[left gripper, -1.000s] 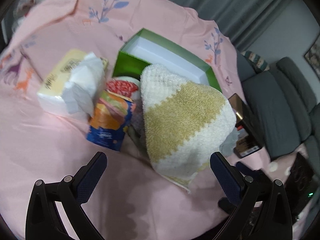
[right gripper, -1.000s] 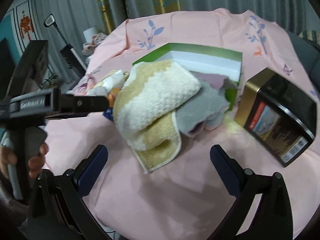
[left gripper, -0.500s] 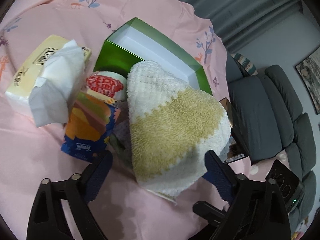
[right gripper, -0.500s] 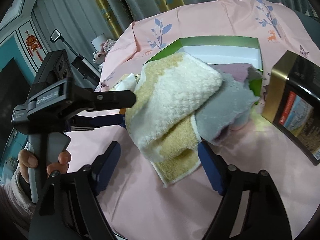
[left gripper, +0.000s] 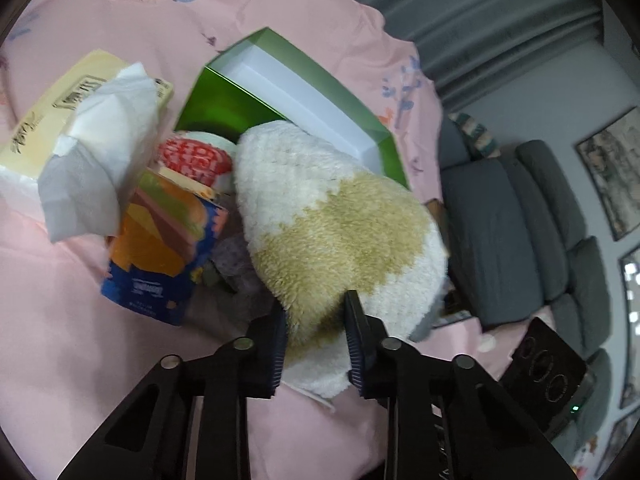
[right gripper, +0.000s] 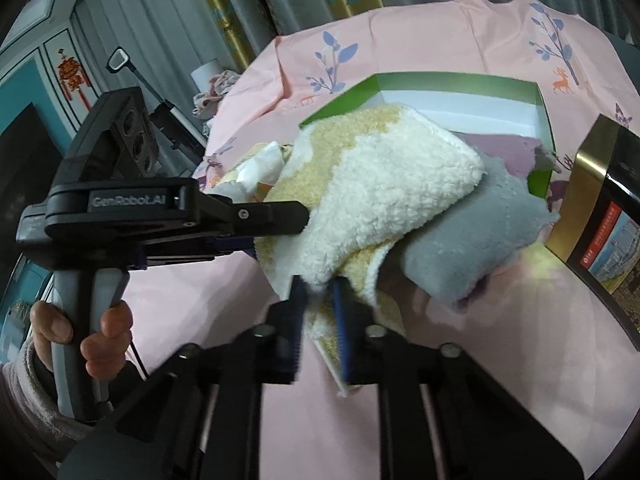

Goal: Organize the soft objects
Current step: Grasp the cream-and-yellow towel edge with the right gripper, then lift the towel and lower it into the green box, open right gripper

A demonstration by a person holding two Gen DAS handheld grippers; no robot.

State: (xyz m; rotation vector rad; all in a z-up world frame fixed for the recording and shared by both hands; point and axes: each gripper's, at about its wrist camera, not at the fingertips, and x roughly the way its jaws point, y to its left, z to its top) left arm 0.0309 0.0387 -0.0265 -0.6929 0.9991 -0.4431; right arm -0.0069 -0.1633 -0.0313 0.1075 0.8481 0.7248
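Observation:
A fluffy cream-and-yellow towel (left gripper: 340,208) lies in a heap on the pink sheet in front of an open green box (left gripper: 304,80). My left gripper (left gripper: 316,308) is closing on the towel's near yellow fold, and its pads press into the pile. In the right wrist view my right gripper (right gripper: 319,284) is also closing, pinching the lower edge of the same towel (right gripper: 384,184). The left gripper (right gripper: 296,220) reaches into the towel from the left there. A grey cloth (right gripper: 480,248) sticks out from under the towel on the right, partly hidden.
Left of the towel lie a yellow tissue pack (left gripper: 80,120), a blue-and-orange packet (left gripper: 160,248) and a red-and-white round pack (left gripper: 196,156). A black-and-gold box (right gripper: 600,208) stands on the right. A grey sofa (left gripper: 520,240) lies beyond the bed's edge. A hand (right gripper: 100,332) holds the left gripper's handle.
Both grippers went from wide open to pinched on the towel. Each moved in closer to the towel's near edge, and the towel now bulges between the fingers.

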